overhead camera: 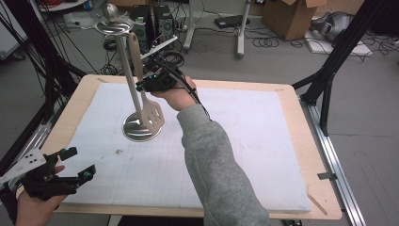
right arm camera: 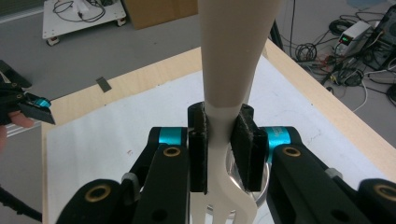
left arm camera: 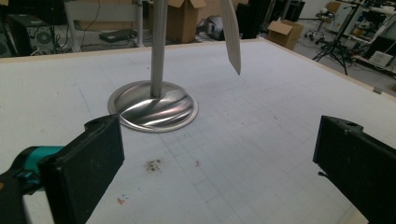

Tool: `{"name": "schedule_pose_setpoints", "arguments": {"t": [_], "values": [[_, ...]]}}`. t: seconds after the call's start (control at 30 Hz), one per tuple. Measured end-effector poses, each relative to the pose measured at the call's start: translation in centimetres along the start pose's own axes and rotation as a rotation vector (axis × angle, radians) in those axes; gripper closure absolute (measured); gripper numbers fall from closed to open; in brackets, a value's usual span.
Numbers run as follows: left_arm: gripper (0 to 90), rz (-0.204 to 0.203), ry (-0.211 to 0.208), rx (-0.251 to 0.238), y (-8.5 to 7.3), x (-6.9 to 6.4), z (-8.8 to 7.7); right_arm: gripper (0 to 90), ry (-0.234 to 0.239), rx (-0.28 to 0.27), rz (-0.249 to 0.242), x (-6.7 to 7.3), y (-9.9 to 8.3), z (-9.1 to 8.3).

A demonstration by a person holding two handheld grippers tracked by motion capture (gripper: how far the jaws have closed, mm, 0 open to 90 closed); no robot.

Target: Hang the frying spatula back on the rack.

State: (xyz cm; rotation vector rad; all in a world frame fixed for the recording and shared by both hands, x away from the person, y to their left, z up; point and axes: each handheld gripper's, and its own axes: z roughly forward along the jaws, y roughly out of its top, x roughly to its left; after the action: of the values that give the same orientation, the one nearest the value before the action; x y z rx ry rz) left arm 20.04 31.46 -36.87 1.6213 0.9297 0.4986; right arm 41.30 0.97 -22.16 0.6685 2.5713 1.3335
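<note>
The right hand-held gripper [overhead camera: 151, 84] has its jaws clamped on the neck of a cream spatula [overhead camera: 151, 112], held in the air just beside the stand [overhead camera: 139, 128] at the far left of the table [overhead camera: 282, 155]. The spatula's long axis runs near upright: slotted blade down over the stand's base, handle up toward the top ring. The left hand-held gripper [overhead camera: 77, 165] rests wide apart and empty at the near-left corner, well away
</note>
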Motion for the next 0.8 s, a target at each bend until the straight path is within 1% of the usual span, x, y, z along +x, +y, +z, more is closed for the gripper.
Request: {"name": "schedule_pose_setpoints", "arguments": {"t": [0.13, 0.2, 0.27, 0.37, 0.5, 0.63, 0.67, 0.8], "values": [[2.3, 0.002, 0.0, -0.002, 0.0, -0.1, 0.0, 77.1, 0.001, -0.009, -0.001, 0.0, 0.0, 0.1], [2.3, 0.004, 0.001, -0.003, 0.1, -0.1, 0.1, 77.1, 0.019, -0.01, 0.001, -0.1, -0.1, 0.1], [2.3, 0.009, -0.001, 0.001, 0.1, -0.2, 0.1, 76.9, 0.019, -0.017, -0.001, -0.1, -0.2, 0.1], [2.3, 0.005, 0.0, 0.002, 0.0, -0.2, 0.2, 75.5, 0.026, -0.03, 0.0, -0.1, -0.4, 0.1], [2.3, 0.007, -0.001, -0.002, 0.1, -0.1, 0.3, 66.4, 0.025, -0.079, 0.001, -0.3, -0.8, -0.3], [2.3, 0.008, -0.006, -0.001, 0.2, -0.1, 0.5, 54.0, 0.017, -0.094, 0.003, -0.2, -1.4, -0.6], [2.3, 0.01, -0.007, 0.001, 0.2, 0.0, 0.5, 51.5, 0.015, -0.095, 0.01, -0.1, -1.6, -0.8], [2.3, 0.013, -0.012, 0.003, 0.3, 0.0, 0.9, 46.9, 0.016, -0.131, -0.009, 0.1, -2.3, -1.4]]}}
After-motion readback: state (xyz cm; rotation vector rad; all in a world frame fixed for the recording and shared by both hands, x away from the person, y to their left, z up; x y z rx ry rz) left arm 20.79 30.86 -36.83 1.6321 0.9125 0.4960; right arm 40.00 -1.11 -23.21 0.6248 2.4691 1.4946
